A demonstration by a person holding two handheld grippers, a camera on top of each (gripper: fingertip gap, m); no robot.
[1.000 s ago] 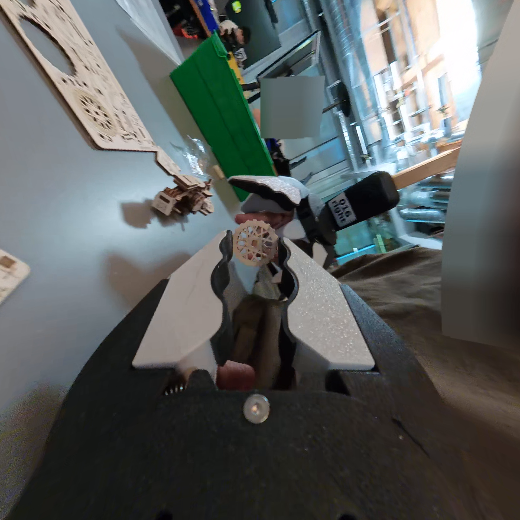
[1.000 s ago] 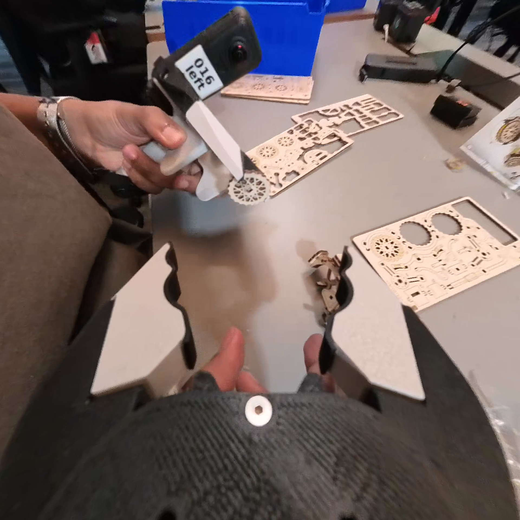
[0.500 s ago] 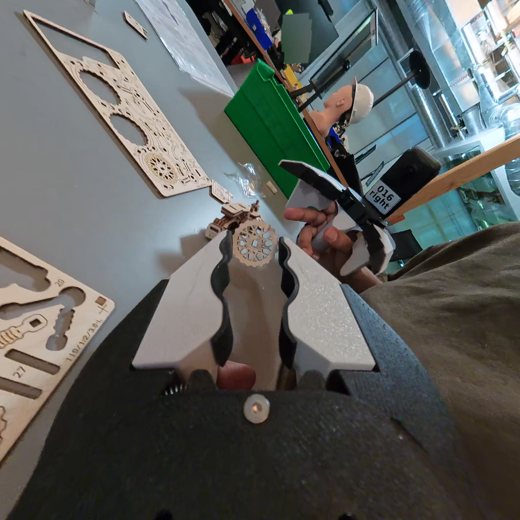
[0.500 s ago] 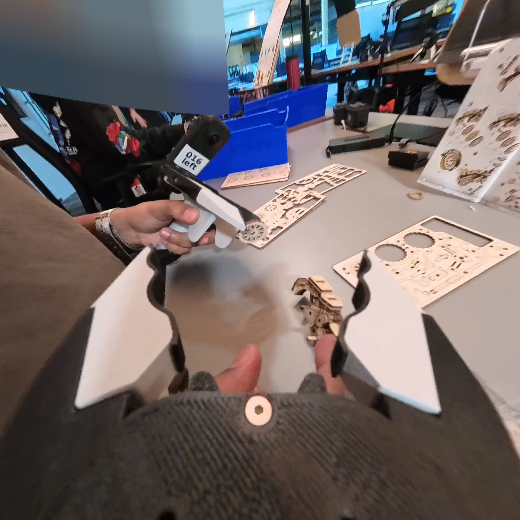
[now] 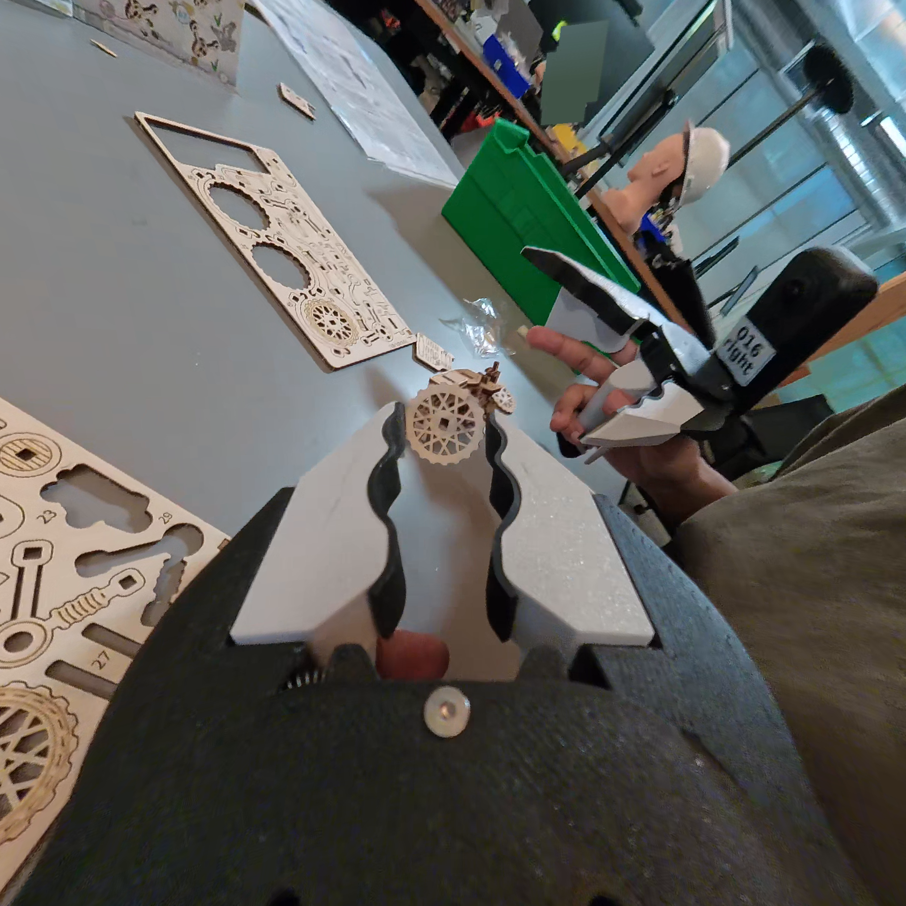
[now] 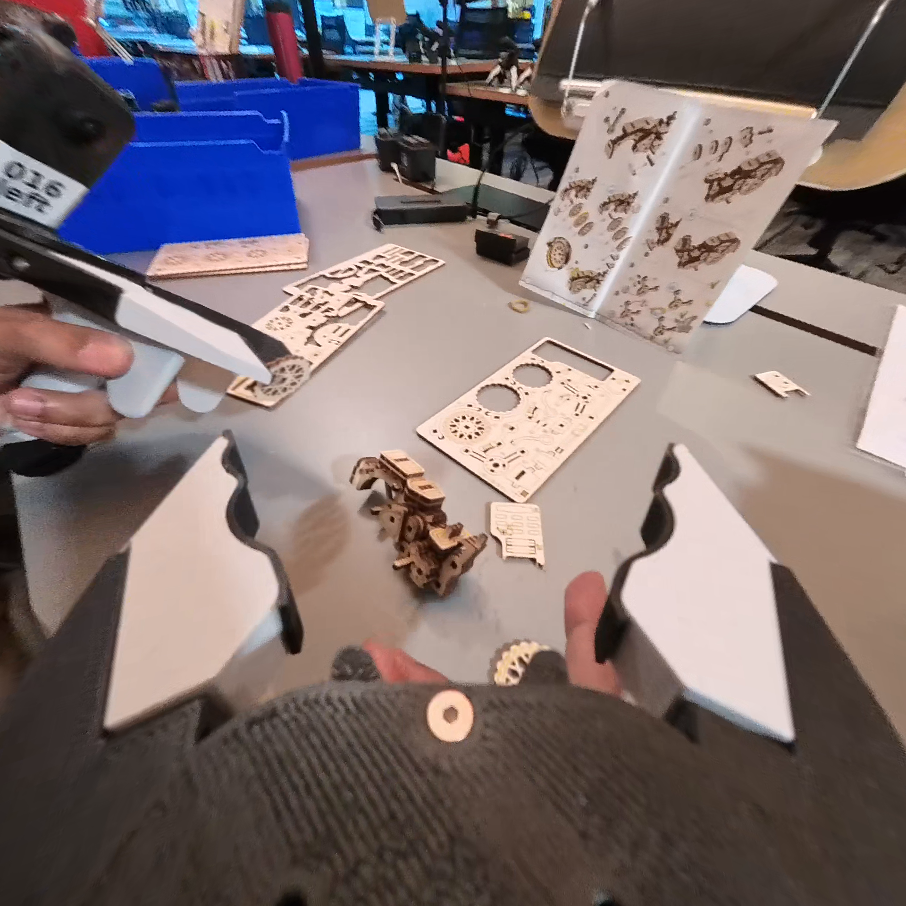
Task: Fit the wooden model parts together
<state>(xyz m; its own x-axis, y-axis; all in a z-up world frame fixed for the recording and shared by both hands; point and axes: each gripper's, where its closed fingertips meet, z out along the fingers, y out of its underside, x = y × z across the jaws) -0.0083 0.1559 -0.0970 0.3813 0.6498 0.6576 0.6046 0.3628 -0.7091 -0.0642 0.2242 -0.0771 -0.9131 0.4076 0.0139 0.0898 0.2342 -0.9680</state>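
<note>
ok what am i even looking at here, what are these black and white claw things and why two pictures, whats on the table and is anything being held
The claws are hand-held grippers, one in each of a person's hands, each squeezed by a trigger. A camera sits on each gripper and looks forward along its two fingers, so one picture is taken from the left gripper and the other from the right gripper. Each view also catches the other tool farther off.

The left gripper is shut on a small wooden gear wheel, pinched at its fingertips. The right gripper is open and holds nothing.

On the grey table stands a half-built wooden model, between the right gripper's fingers in its view. Around it lie flat wooden sheets with parts cut out, and an instruction leaflet stands propped up behind them.
</note>
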